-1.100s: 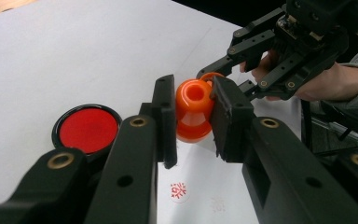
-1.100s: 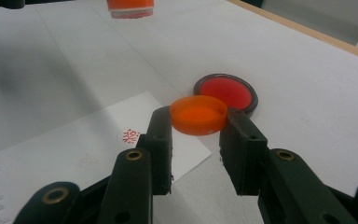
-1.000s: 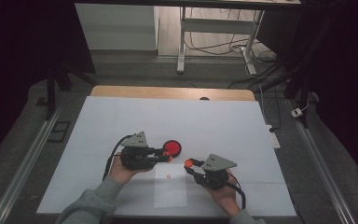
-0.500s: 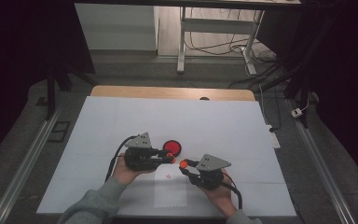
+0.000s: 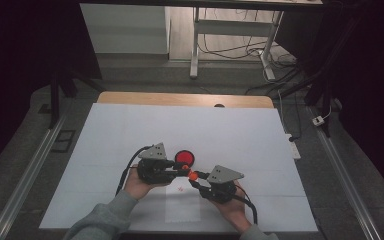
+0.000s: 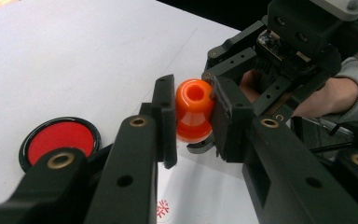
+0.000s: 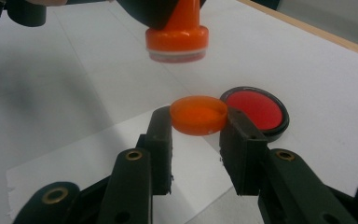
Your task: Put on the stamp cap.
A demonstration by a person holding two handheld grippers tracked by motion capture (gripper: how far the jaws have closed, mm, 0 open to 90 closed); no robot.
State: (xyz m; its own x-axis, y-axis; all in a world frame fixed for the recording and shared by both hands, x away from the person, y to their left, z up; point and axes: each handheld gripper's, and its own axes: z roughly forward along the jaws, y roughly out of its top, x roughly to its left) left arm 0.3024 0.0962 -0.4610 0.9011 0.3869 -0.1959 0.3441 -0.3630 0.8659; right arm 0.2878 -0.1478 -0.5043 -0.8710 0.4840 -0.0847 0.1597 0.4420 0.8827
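Observation:
My left gripper [image 6: 193,116] is shut on the neck of an orange stamp [image 6: 194,109], held above the table. In the right gripper view the stamp [image 7: 177,35] hangs with its pale underside facing down. My right gripper [image 7: 198,126] is shut on a shallow orange cap [image 7: 198,115], which sits a little below the stamp and apart from it. From above, the left gripper [image 5: 182,168] and the right gripper [image 5: 194,176] meet tip to tip near the table's front middle. A round red ink pad [image 5: 184,157] lies open just behind them.
A white sheet of paper [image 7: 121,154] lies under the grippers, with a small red stamp mark [image 6: 162,207] on it. The white tabletop [image 5: 130,135] stretches wide around it, with a wooden edge [image 5: 180,99] at the far side.
The right gripper with the cap has edged a little left, closing the gap to the stamp in the left gripper. The left hand has kept still.

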